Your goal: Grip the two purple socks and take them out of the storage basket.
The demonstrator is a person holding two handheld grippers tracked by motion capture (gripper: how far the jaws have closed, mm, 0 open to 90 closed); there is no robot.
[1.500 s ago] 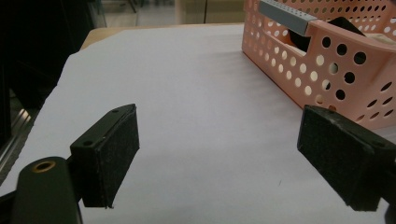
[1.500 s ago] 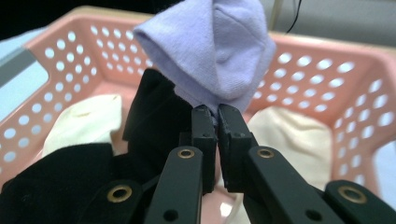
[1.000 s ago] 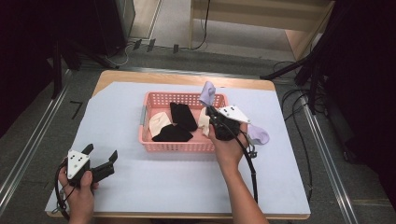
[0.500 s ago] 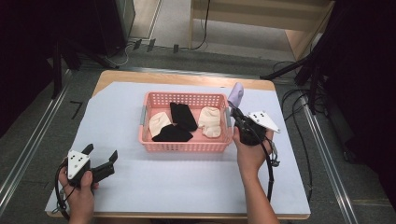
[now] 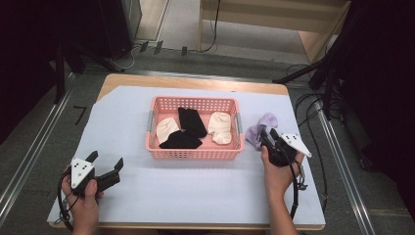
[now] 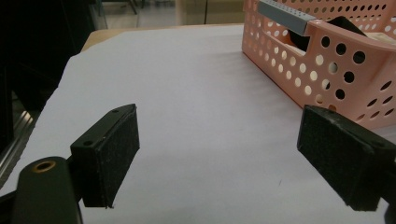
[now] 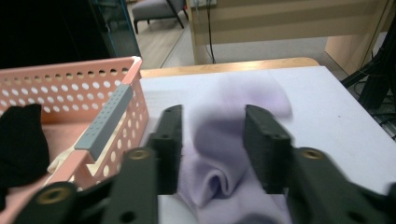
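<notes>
My right gripper (image 5: 266,135), jaws parted around a soft lilac sock (image 7: 224,154) beside the perforated pink basket (image 5: 195,152), nears the table's right edge; my left gripper (image 6: 219,161) gapes empty.

My left hand-held gripper (image 5: 105,164) and my right hand-held gripper (image 5: 268,136) are both black, each topped with a grey three-cornered plate and trailing a black cable. Their jaws carry flat black pads (image 6: 115,150) with small screws; brass-coloured rivets mark the arms. My forearms are bare.
</notes>
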